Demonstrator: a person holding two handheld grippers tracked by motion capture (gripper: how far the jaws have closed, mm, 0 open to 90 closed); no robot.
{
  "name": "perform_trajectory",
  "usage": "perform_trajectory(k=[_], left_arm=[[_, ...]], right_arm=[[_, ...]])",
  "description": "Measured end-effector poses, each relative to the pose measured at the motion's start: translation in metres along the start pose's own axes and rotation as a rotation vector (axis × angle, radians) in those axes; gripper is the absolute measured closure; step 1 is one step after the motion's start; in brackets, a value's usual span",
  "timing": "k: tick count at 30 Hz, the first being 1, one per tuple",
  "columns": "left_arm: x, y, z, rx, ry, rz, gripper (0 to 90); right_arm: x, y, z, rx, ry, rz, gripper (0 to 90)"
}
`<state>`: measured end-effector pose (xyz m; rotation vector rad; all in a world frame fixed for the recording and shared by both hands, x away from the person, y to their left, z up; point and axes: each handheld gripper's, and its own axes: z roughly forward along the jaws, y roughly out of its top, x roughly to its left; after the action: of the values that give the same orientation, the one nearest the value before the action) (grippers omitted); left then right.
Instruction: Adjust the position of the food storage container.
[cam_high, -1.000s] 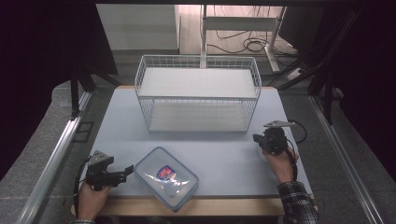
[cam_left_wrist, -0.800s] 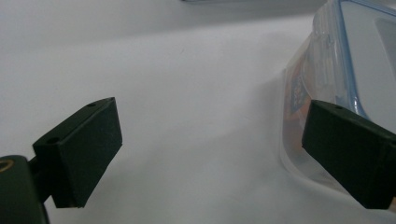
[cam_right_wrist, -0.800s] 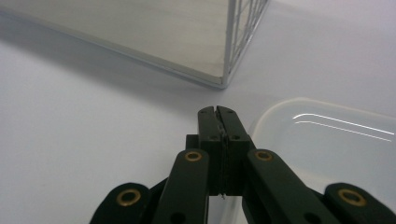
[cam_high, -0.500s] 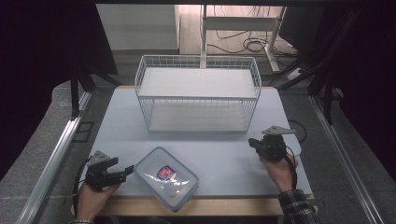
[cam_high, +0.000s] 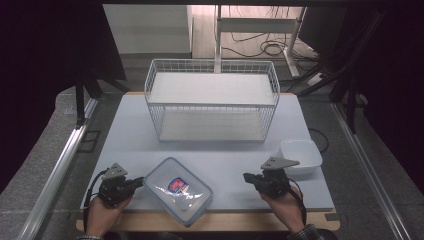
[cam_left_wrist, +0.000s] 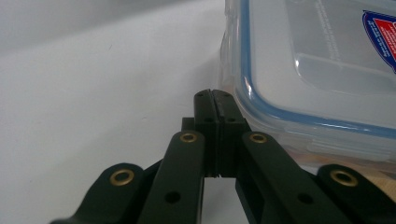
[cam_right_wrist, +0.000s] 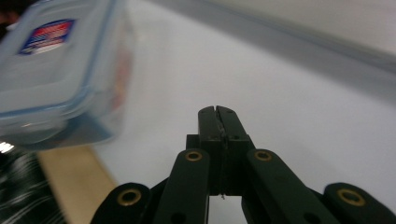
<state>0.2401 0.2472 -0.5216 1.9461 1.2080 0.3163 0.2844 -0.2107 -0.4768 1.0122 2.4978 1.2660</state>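
Note:
A clear lidded container (cam_high: 177, 190) with a blue seal and a red-and-blue label lies at the table's front edge, slightly over it. My left gripper (cam_high: 139, 182) lies just left of it, and its jaws have just closed with nothing between them. In the left gripper view the shut tips (cam_left_wrist: 215, 94) rest close beside the container (cam_left_wrist: 317, 65) at its rounded corner; contact cannot be told. My right gripper (cam_high: 248, 177) is shut and empty, to the right of the container and pointing left at it. In the right gripper view its tips (cam_right_wrist: 217, 111) hover over bare table, with the blurred container (cam_right_wrist: 56, 79) at the upper left.
A white wire basket (cam_high: 211, 102) stands at the middle back of the pale table (cam_high: 125, 135). A white square bowl (cam_high: 300, 156) sits at the right, just behind my right hand. A wooden strip (cam_high: 250, 218) runs along the front edge.
My right gripper has slid left and nearer the front edge, uncovering the white bowl behind it. The left gripper has stayed put and its jaws have come together.

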Motion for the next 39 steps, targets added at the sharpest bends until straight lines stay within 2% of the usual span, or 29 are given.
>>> perform_trajectory(k=[2,4,5,9,11,13,15,17,21,23,29,31,33,36,38,39], left_arm=[[0.0,0.0,0.0,0.001,0.001,-0.002,89.9],[0.0,0.0,0.0,0.001,0.002,-0.008,89.9],[-0.001,0.001,0.001,0.001,0.001,-0.009,89.9],[-0.003,0.002,0.003,0.001,-0.004,-0.014,89.9],[-0.004,0.003,0.004,0.004,-0.008,-0.013,89.9],[-0.008,0.005,0.007,0.008,-0.023,-0.013,89.9],[-0.01,0.006,0.008,0.011,-0.02,-0.019,90.0],[-0.011,0.006,0.009,0.012,-0.02,-0.019,90.0],[-0.012,0.007,0.01,0.014,-0.034,-0.034,90.0],[-0.015,0.008,0.011,0.017,-0.027,-0.031,90.0],[-0.025,0.011,0.016,0.029,-0.049,-0.027,90.0],[-0.027,0.012,0.017,0.032,-0.049,-0.023,90.0],[-0.03,0.013,0.018,0.036,-0.034,-0.017,90.0],[-0.03,0.012,0.019,0.035,-0.051,-0.031,90.0],[-0.034,0.013,0.023,0.057,-0.071,-0.012,90.0],[-0.038,0.013,0.025,0.06,-0.068,-0.001,90.0]], right_arm=[[0.004,-0.001,0.001,0.007,0.014,-0.006,89.3],[0.017,-0.004,0.007,0.034,0.051,-0.031,89.3],[0.028,-0.006,0.012,0.061,0.089,-0.054,89.2],[0.047,-0.008,0.019,0.095,0.147,-0.093,89.2],[0.05,-0.008,0.021,0.1,0.156,-0.099,89.2],[0.06,-0.009,0.025,0.116,0.185,-0.112,89.2],[0.064,-0.01,0.028,0.128,0.188,-0.124,88.7],[0.065,-0.01,0.029,0.136,0.178,-0.135,88.7],[0.061,-0.011,0.028,0.136,0.189,-0.116,88.7],[0.058,-0.011,0.027,0.133,0.174,-0.11,88.7],[0.047,-0.012,0.025,0.142,0.123,-0.082,89.0],[0.048,-0.013,0.028,0.167,0.116,-0.087,89.2],[0.049,-0.014,0.028,0.168,0.109,-0.095,89.2],[0.046,-0.013,0.026,0.16,0.11,-0.087,89.2],[0.043,-0.012,0.025,0.157,0.09,-0.086,89.2],[0.041,-0.012,0.024,0.155,0.084,-0.082,89.2]])
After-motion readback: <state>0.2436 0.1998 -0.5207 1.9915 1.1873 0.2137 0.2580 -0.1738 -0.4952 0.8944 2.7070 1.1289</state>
